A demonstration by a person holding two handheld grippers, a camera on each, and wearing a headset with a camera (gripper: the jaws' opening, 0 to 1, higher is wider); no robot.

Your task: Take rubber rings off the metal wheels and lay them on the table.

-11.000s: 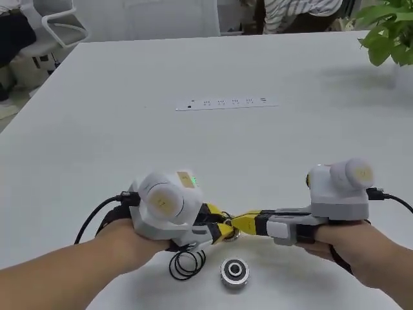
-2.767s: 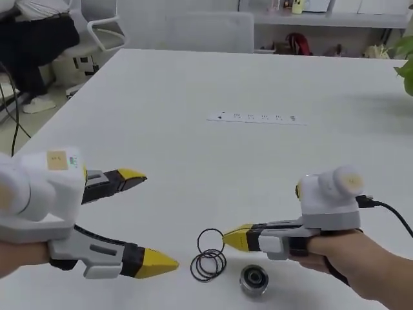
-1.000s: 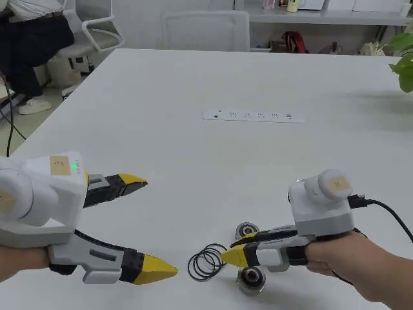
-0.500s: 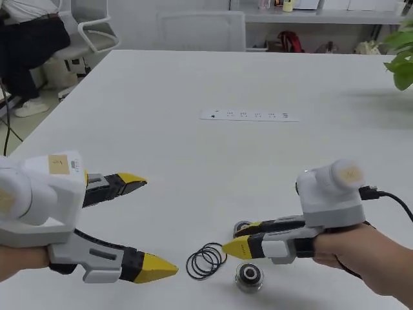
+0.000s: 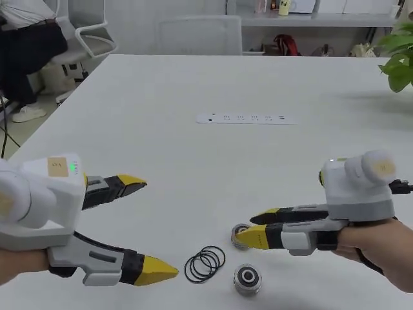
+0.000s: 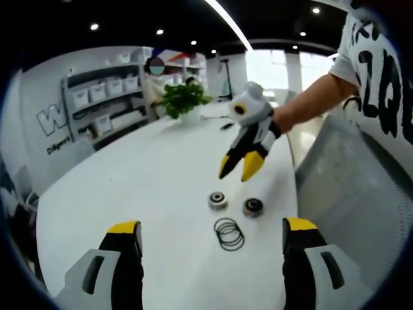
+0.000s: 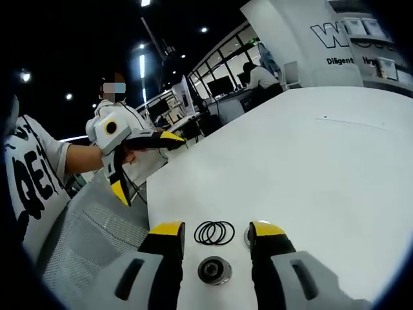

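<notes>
Several black rubber rings [image 5: 205, 263] lie in a loose pile on the white table [image 5: 193, 161]. One metal wheel [image 5: 247, 279] rests just right of them. A second wheel [image 5: 239, 233] sits farther back, partly behind the lower tip of my right gripper [image 5: 255, 227], which hovers open and holds nothing. My left gripper [image 5: 147, 227] is open wide to the left of the pile. In the left gripper view the rings [image 6: 229, 233] and both wheels [image 6: 217, 199] [image 6: 252, 206] lie ahead of the jaws. In the right gripper view a wheel [image 7: 214, 270] lies between the fingers, with the rings [image 7: 215, 232] just beyond.
A white power strip [image 5: 245, 119] lies across the table's middle. A green plant [image 5: 397, 64] stands at the far right, and chairs [image 5: 200, 32] line the far edge. A person's torso and arm show behind the right gripper [image 6: 242, 165] in the left gripper view.
My right gripper has drawn back to the right, off the wheels, and its jaws have parted a little. The left gripper, the rings and both wheels stay put.
</notes>
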